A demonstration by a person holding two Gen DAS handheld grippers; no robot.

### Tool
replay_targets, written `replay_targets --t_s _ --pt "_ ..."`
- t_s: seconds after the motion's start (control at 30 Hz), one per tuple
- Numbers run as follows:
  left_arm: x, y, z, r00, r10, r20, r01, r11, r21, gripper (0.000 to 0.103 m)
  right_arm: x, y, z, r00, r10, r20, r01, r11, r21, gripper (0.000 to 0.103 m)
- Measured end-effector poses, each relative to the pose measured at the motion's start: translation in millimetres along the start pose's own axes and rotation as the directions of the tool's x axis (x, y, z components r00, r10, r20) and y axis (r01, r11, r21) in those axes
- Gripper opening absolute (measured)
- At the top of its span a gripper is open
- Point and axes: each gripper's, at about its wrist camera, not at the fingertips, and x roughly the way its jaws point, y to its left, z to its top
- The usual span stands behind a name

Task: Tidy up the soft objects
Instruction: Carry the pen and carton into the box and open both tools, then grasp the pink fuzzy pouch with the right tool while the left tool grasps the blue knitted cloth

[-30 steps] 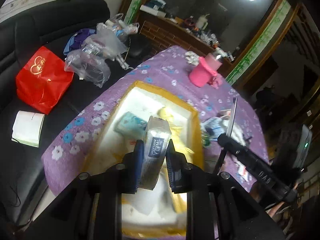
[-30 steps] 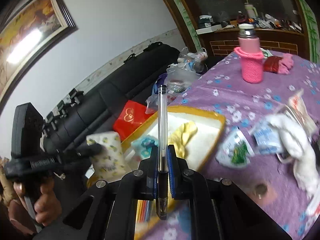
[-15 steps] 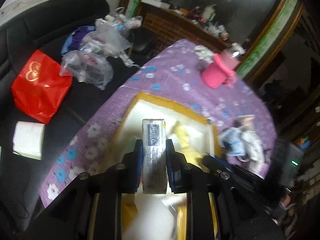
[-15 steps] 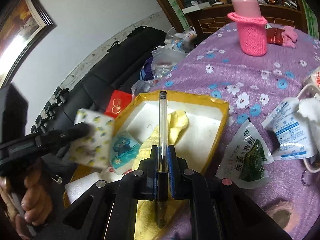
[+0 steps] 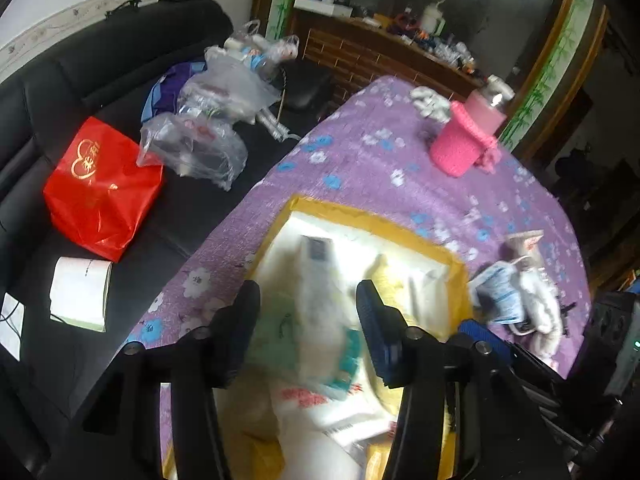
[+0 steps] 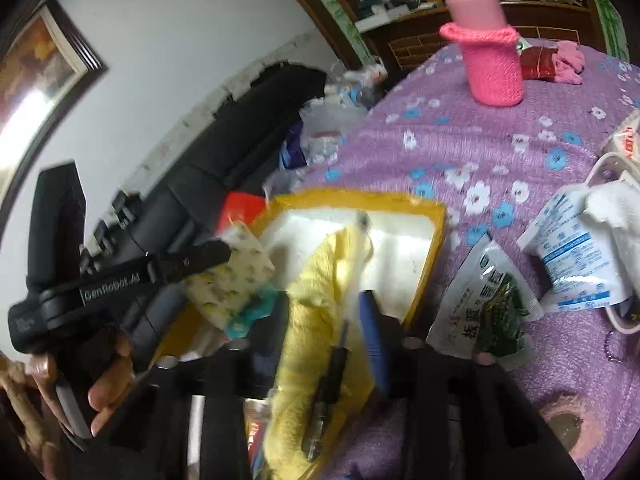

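A yellow-rimmed white foam box (image 5: 372,218) (image 6: 424,276) lies on the purple flowered tablecloth. My left gripper (image 5: 308,320) is open above it, and the tissue pack (image 5: 316,280) is blurred between the spread fingers, falling into the box. In the right wrist view the left gripper (image 6: 208,256) hangs beside that pack (image 6: 232,276). My right gripper (image 6: 324,316) is open over the box, and the clear pen (image 6: 332,356) lies loose on the yellow cloth (image 6: 320,292) inside. A teal packet (image 6: 250,314) lies in the box too.
A pink knit-sleeved bottle (image 5: 466,142) (image 6: 490,62) stands at the far end. A green sachet (image 6: 488,312), a blue-printed packet (image 6: 568,256) and white cloth (image 6: 616,220) lie right of the box. A black sofa (image 5: 80,80) with a red bag (image 5: 102,184) and plastic bags (image 5: 216,120) is on the left.
My left gripper has opened and let go of the tissue pack over the box. My right gripper has opened and the pen has dropped onto the yellow cloth.
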Motion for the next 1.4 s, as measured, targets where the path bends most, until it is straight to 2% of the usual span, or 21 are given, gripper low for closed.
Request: replay_targets --t_s 0.17,0.27,0.33,0.4,0.6,0.7,0.73,0.8,0.83,0.9,0.97,1.03,1.1,1.13,1.2,1.3,1.4 --pt "-41.3 -25.8 -19.0 0.996 -0.054 0.073 0.049 0.997 0.065 0.052 -24.6 -6.0 -0.9 0.997 0.043 0.068 -0.044 0.999 0.010 0.046" --pt "-58.7 -43.9 -37.7 0.993 -0.097 0.074 0.088 0.988 0.124 0.055 -46.9 -8.8 -1.7 0.993 0.055 0.102 -0.056 0.998 0.002 0.046" --pt "-69.7 -54.3 -51.7 0.991 -0.105 0.083 0.091 0.983 0.160 0.055 -64.4 -9.9 -2.7 0.991 0.069 0.117 -0.070 0.998 0.006 0.046" --pt "-75.6 -61.5 -63.0 0.991 -0.110 0.079 0.096 0.981 0.167 0.059 -83.8 -17.4 -6.1 0.989 0.084 0.121 -0.086 0.996 0.016 0.049" --pt "-75.1 -103.3 -101.8 0.981 -0.193 -0.038 0.196 0.952 0.234 0.060 -154.0 -63.7 -45.0 0.993 0.052 0.109 -0.053 0.999 0.006 0.054" --pt "-60.3 -126.2 -121.5 0.959 -0.225 -0.172 0.262 0.936 0.234 0.060 -189.9 -84.6 -61.8 0.992 0.006 0.127 -0.007 1.000 0.006 0.056" --pt "-52.3 -134.8 -128.6 0.954 -0.215 -0.209 0.264 0.934 0.241 0.060 -196.8 -91.5 -65.0 0.991 -0.007 0.135 0.006 1.000 0.008 0.056" --pt "-40.8 -146.8 -136.5 0.960 -0.157 -0.232 0.217 0.941 0.261 0.060 -205.3 -106.1 -71.2 0.988 -0.041 0.151 0.037 0.999 0.027 0.056" --pt "-32.4 -151.3 -137.5 0.966 -0.108 -0.234 0.170 0.950 0.263 0.060 -207.2 -115.7 -73.6 0.987 -0.050 0.156 0.042 0.998 0.057 0.056" --pt "-23.0 -153.1 -138.0 0.971 -0.045 -0.236 0.106 0.961 0.255 0.059 -209.3 -128.7 -77.1 0.986 -0.032 0.166 0.014 0.994 0.107 0.056" --pt "-10.9 -154.5 -134.3 0.968 0.000 -0.250 0.064 0.967 0.246 0.059 -211.2 -134.8 -78.8 0.986 -0.033 0.165 0.009 0.989 0.147 0.056" --pt "0.1 -158.0 -132.2 0.961 0.014 -0.275 0.052 0.971 0.234 0.059 -216.6 -132.4 -78.4 0.983 -0.029 0.179 0.005 0.991 0.134 0.056" --pt "8.9 -166.4 -133.6 0.960 0.036 -0.276 0.038 0.965 0.259 0.059 -221.4 -128.4 -80.5 0.980 -0.043 0.193 0.022 0.994 0.112 0.056" --pt "13.7 -170.6 -133.7 0.962 0.070 -0.263 0.007 0.960 0.279 0.059 -222.5 -126.4 -82.5 0.979 -0.050 0.197 0.030 0.994 0.103 0.056" --pt "14.2 -172.0 -136.6 0.967 0.105 -0.233 -0.037 0.959 0.280 0.043 -221.9 -124.2 -84.7 0.979 -0.050 0.198 0.031 0.995 0.098 0.056" --pt "11.4 -170.1 -141.0 0.976 0.123 -0.181 -0.066 0.954 0.293 0.030 -218.5 -120.7 -85.5 0.980 -0.041 0.194 0.024 0.996 0.089 0.056" --pt "3.6 -163.0 -145.5 0.987 0.080 -0.137 -0.034 0.951 0.306 0.023 -205.1 -120.2 -80.1 0.984 -0.031 0.178 0.018 0.997 0.079 0.056"
